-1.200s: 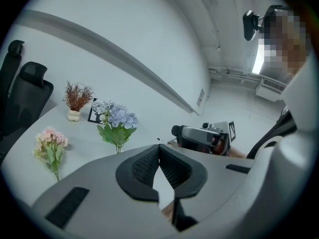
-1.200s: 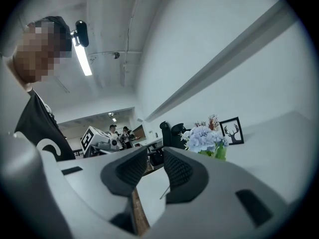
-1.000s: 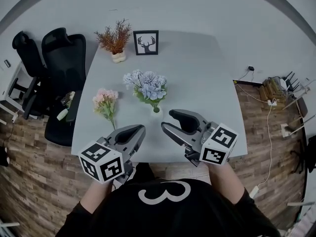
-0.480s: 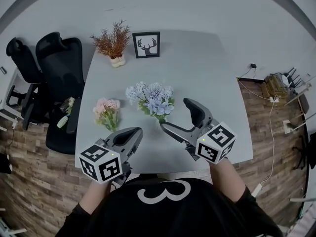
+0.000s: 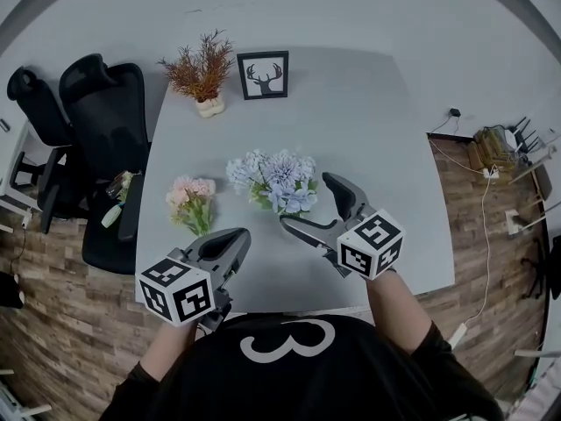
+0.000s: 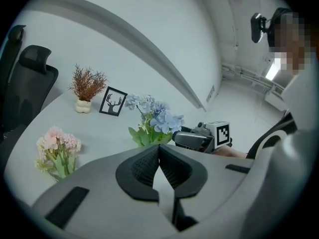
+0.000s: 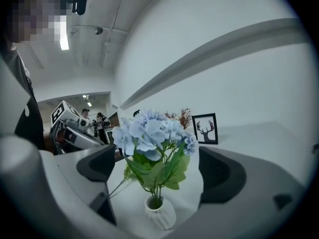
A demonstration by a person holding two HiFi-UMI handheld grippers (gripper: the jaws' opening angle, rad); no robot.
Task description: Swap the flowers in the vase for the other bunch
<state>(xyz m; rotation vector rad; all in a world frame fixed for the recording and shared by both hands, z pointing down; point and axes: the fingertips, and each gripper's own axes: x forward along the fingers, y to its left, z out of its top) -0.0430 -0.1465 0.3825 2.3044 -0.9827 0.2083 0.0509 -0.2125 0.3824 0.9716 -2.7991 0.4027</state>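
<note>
A blue bunch [image 5: 273, 180] stands upright in a small white ribbed vase [image 7: 160, 214] mid-table. My right gripper [image 5: 316, 212] reaches it from the near right. Its jaws are opening, one on each side of the vase and stems [image 7: 158, 171], and neither pad touches them. In the head view the vase is mostly hidden behind the leaves. A loose pink bunch [image 5: 191, 202] lies on the table to the left of the vase. My left gripper [image 5: 226, 244] hovers near the front edge, just short of the pink bunch [image 6: 56, 148], and it is shut with nothing in it.
A framed deer picture [image 5: 262, 74] and a dried russet plant in a small pot [image 5: 202, 70] stand at the table's far edge. Black office chairs [image 5: 101, 139] crowd the left side. Cables and boxes [image 5: 495, 152] lie on the floor at right.
The right gripper's jaws have spread wide and it has moved forward and down until they flank the vase. The left gripper has eased forward slightly and stays shut.
</note>
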